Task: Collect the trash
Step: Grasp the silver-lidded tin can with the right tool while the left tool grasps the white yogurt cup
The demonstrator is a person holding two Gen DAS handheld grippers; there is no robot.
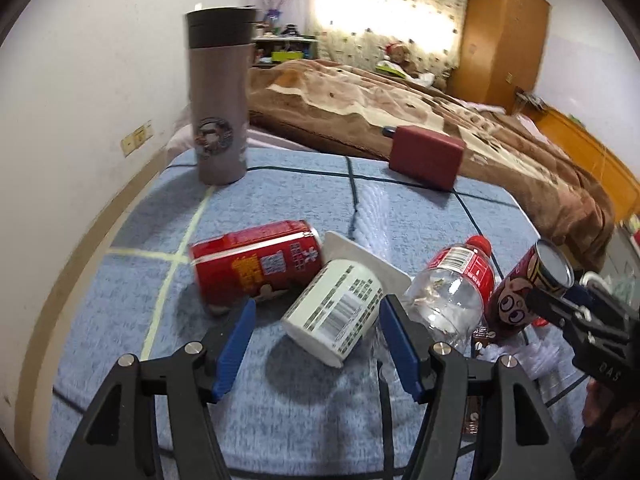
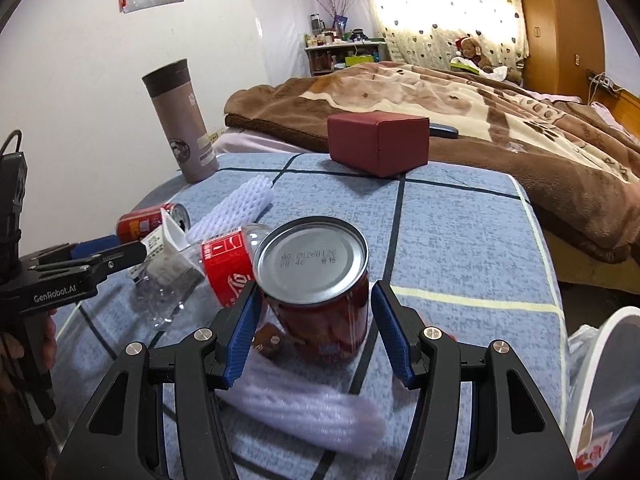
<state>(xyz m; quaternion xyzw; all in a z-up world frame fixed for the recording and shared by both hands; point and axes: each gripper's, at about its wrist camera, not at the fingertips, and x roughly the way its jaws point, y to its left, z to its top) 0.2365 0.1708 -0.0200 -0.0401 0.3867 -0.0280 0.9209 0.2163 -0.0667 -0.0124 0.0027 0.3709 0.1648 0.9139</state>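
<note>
Both sets of fingers stand spread: left gripper (image 1: 316, 344) straddles the tipped yogurt cup (image 1: 334, 310), right gripper (image 2: 316, 328) the upright red can (image 2: 316, 284). Centre each before squeezing.

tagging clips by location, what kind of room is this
Most likely a bedroom in a home. A bed with a brown blanket fills the background, a teddy bear sits near its head by a curtained window, and a wooden wardrobe stands in the corner.
</note>
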